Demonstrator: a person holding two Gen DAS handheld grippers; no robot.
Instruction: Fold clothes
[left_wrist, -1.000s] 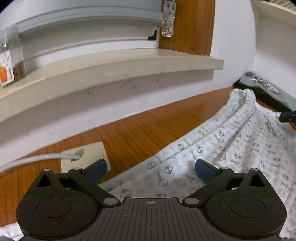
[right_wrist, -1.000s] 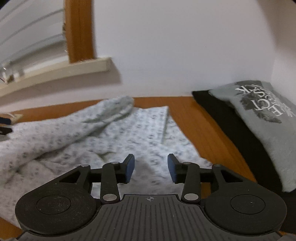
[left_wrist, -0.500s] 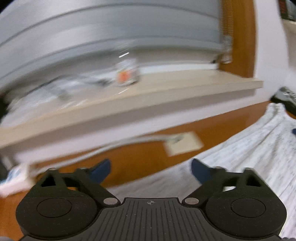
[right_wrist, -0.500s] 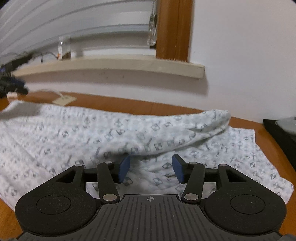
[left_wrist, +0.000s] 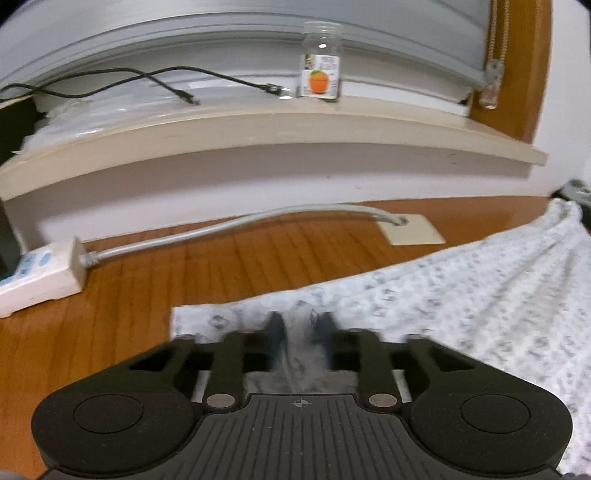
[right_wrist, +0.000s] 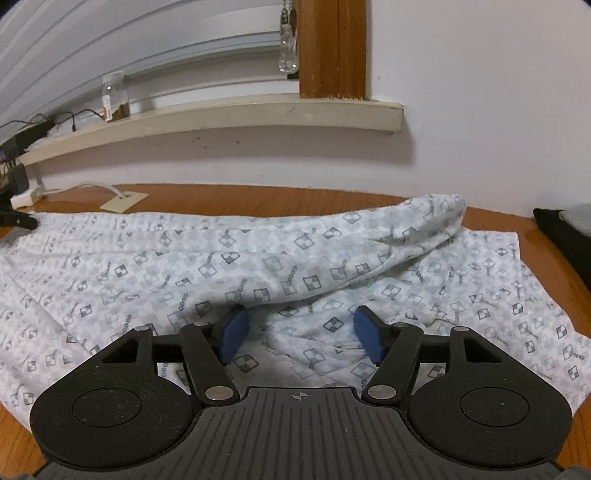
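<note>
Left claw (left_wrist: 300, 332) tilted down at the near-left corner of the white check-print cotton garment (left_wrist: 461, 295), closing on a pinched fold. Right claw (right_wrist: 301, 334) angled down over the garment's middle, opening, pads clear of cloth on the wooden bench (left_wrist: 147, 280).

Dim indoor light; motion blur; fisheye-bent edges.

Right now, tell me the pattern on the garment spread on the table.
White garment with small grey checkered diamond motifs; clearest in the right wrist view.
</note>
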